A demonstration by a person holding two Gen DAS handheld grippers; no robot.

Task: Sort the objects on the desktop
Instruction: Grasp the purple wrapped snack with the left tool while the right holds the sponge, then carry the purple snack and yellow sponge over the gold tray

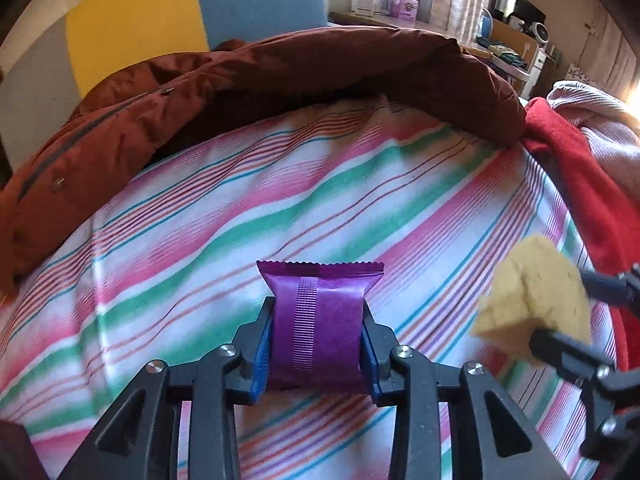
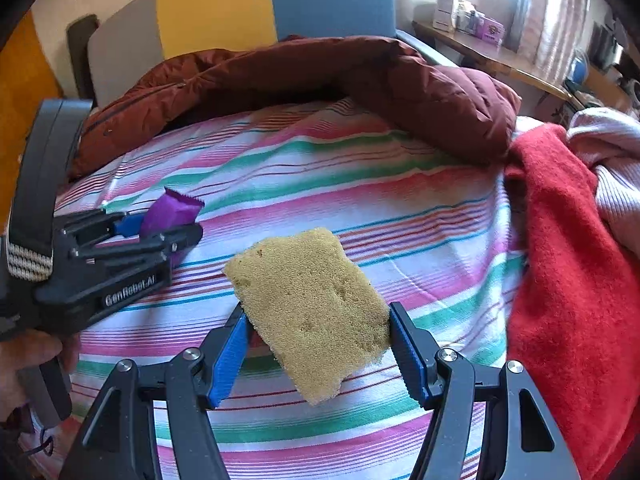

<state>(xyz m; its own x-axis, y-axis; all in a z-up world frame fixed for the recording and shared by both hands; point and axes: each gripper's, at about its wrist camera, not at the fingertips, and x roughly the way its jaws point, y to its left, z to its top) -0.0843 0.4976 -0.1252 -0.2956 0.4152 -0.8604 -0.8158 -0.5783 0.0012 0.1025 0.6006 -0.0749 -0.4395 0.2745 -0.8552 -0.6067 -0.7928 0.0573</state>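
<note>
My left gripper [image 1: 318, 320] is shut on a purple snack packet [image 1: 320, 320] and holds it above the striped bedsheet [image 1: 200, 220]. My right gripper [image 2: 316, 320] is shut on a yellow sponge [image 2: 312, 312], held tilted above the sheet. In the left wrist view the sponge [image 1: 536, 300] and the right gripper [image 1: 560, 316] show at the right edge. In the right wrist view the left gripper [image 2: 160, 228] with the purple packet [image 2: 172, 210] shows at the left.
A rust-brown padded jacket [image 1: 280, 72] lies along the far side of the sheet. A red cloth [image 2: 568, 260] and a pale pink ribbed garment [image 2: 612, 168] lie at the right. A desk with boxes [image 1: 384, 4] stands behind.
</note>
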